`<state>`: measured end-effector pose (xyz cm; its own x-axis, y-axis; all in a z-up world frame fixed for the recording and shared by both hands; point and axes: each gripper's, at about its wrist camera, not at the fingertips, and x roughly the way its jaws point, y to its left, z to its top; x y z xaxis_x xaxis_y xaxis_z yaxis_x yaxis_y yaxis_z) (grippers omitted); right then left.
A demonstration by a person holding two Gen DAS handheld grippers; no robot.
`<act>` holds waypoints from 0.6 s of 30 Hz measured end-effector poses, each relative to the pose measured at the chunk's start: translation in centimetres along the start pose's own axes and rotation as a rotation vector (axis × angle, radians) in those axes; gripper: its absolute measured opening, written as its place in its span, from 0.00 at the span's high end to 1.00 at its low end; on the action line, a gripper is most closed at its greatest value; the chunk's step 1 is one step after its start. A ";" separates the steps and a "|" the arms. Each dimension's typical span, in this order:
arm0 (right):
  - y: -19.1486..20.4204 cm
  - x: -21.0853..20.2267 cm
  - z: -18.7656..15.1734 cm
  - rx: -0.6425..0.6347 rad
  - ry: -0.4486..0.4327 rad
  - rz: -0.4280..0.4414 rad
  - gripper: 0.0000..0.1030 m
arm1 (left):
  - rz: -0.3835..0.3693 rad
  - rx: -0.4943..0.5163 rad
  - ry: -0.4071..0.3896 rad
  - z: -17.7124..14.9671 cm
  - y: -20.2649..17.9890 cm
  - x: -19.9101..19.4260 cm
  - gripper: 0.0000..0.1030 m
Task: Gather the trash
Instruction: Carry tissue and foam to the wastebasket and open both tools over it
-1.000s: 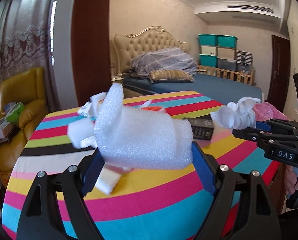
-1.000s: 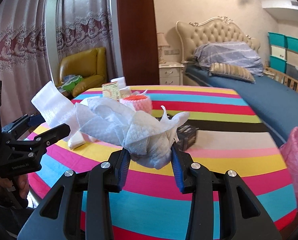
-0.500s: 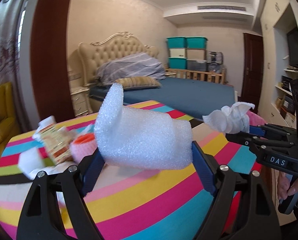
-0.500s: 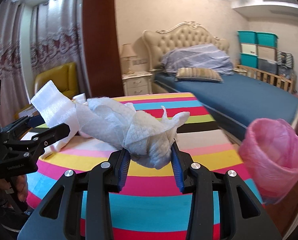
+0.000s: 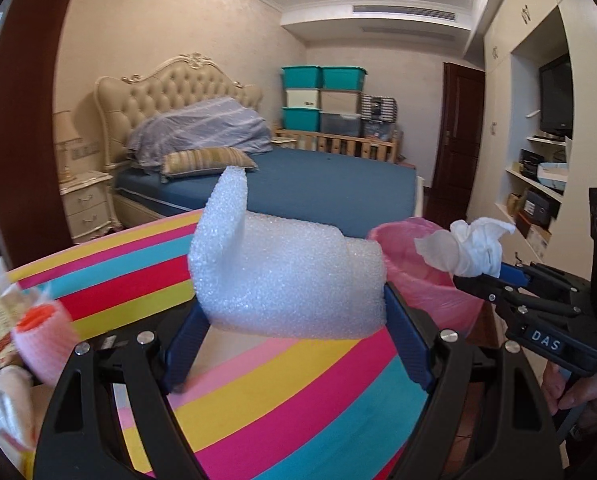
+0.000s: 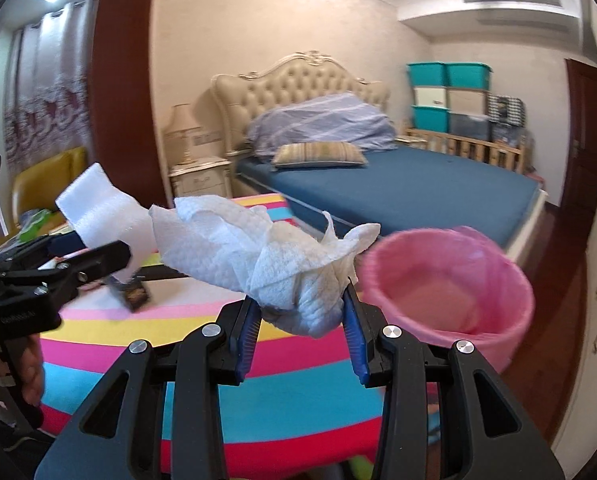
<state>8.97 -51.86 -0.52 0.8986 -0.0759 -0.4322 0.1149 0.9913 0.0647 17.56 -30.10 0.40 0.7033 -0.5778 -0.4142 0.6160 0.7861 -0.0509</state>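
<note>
Over the striped tablecloth (image 5: pixel 258 400), as the left wrist camera shows it, the left gripper (image 5: pixel 294 320) holds a curled sheet of white packing foam (image 5: pixel 286 280), its blue pads set wide against the roll's two ends so that the soft piece is carried without being crushed; beyond the foam stands the pink-lined trash bin (image 5: pixel 430 292), off the table's edge; at the right the right gripper (image 5: pixel 482 276) carries a crumpled paper towel (image 5: pixel 466 252) just beside the bin's rim; more litter, among it a pink foam sleeve (image 5: pixel 42 340), lies at the table's left edge. From the right wrist camera, the right gripper (image 6: pixel 302 320) pinches the paper towel (image 6: pixel 266 256) narrowly at its bunched end, the loose part fanning forward; the trash bin (image 6: pixel 450 284) sits close ahead and to the right, its mouth unobstructed, which suggests the drop is near; the left gripper (image 6: pixel 94 256) with its foam (image 6: pixel 102 208) is at the left.
</note>
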 end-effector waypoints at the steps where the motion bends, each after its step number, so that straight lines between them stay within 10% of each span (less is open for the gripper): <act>1: -1.0 0.1 -0.1 0.012 0.002 -0.015 0.63 | -0.017 0.005 0.007 0.3 -0.7 0.8 0.22; 18: -13.8 3.6 -0.8 0.087 0.049 -0.217 0.63 | -0.292 0.055 0.096 6.9 -11.7 15.4 0.22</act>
<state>10.30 -65.69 -3.69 0.8274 -0.2783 -0.4878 0.3405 0.9393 0.0416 23.60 -49.66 0.86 0.4584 -0.7523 -0.4732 0.8072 0.5752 -0.1324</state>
